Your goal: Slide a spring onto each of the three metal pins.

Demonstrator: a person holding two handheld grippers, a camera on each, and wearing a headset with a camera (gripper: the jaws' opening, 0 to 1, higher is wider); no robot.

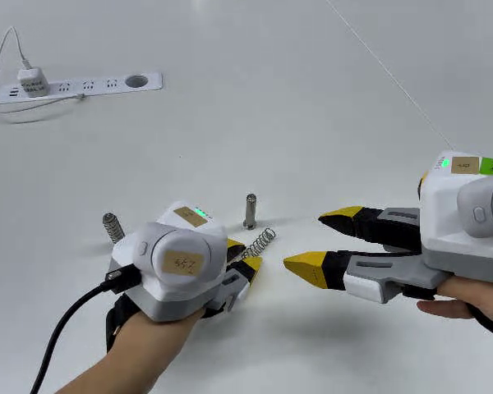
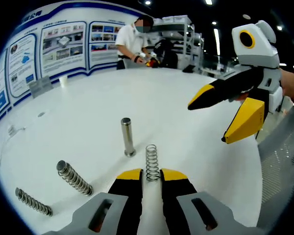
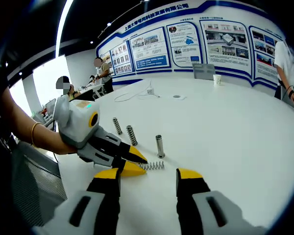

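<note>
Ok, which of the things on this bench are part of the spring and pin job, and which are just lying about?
Part of the job: spring held in the left tool; bare pin; sprung pin; second sprung pin; open right tool.
Just lying about: power strip; charger plugged into it.

Showroom-style lab hall at work.
Blue-trimmed display panels line the wall; people work at long white benches.
</note>
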